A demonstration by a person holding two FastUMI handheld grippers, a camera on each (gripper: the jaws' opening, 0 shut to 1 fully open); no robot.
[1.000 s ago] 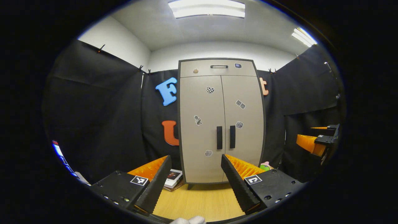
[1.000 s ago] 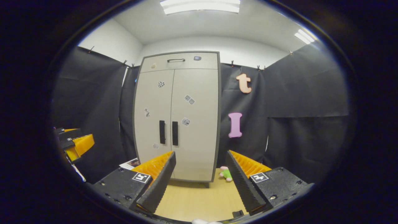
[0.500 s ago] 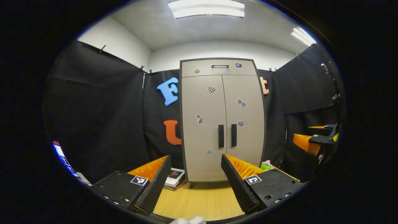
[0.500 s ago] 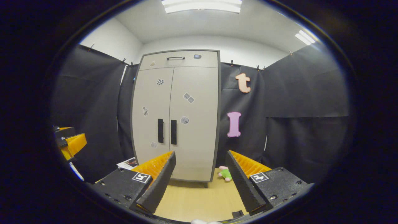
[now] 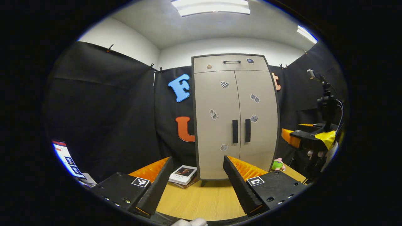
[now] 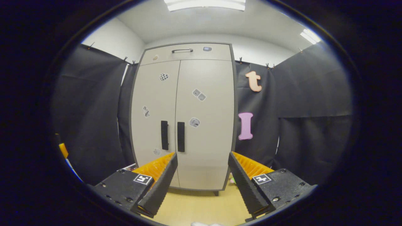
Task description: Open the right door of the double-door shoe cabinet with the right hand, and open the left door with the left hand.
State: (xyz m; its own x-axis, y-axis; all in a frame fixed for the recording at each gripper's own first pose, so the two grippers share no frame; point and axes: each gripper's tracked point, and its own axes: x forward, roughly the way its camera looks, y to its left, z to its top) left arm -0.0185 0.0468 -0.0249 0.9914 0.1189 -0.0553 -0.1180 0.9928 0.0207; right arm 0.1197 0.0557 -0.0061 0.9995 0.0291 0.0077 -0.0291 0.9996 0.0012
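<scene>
A tall beige shoe cabinet [image 5: 234,119] [image 6: 183,116] stands against the back wall with both doors closed. Two dark vertical handles sit side by side at the middle seam: the left handle [image 5: 235,131] [image 6: 164,135] and the right handle [image 5: 247,130] [image 6: 181,137]. My left gripper [image 5: 194,182] is open, well short of the cabinet. My right gripper [image 6: 202,180] is open too, closer to the cabinet, its fingers framing the lower right door. In the left gripper view the right gripper [image 5: 309,138] shows at the far right, held by a hand.
A drawer with a handle [image 5: 231,62] tops the cabinet. Books [image 5: 183,174] lie on the wooden floor left of the cabinet. A green plush toy [image 5: 277,164] lies at its right. A camera stand [image 5: 326,100] rises at the far right. Black cloth walls enclose the booth.
The right gripper has advanced toward the cabinet, which looms larger in its view. The left gripper view has swung left, so the cabinet sits further right in it.
</scene>
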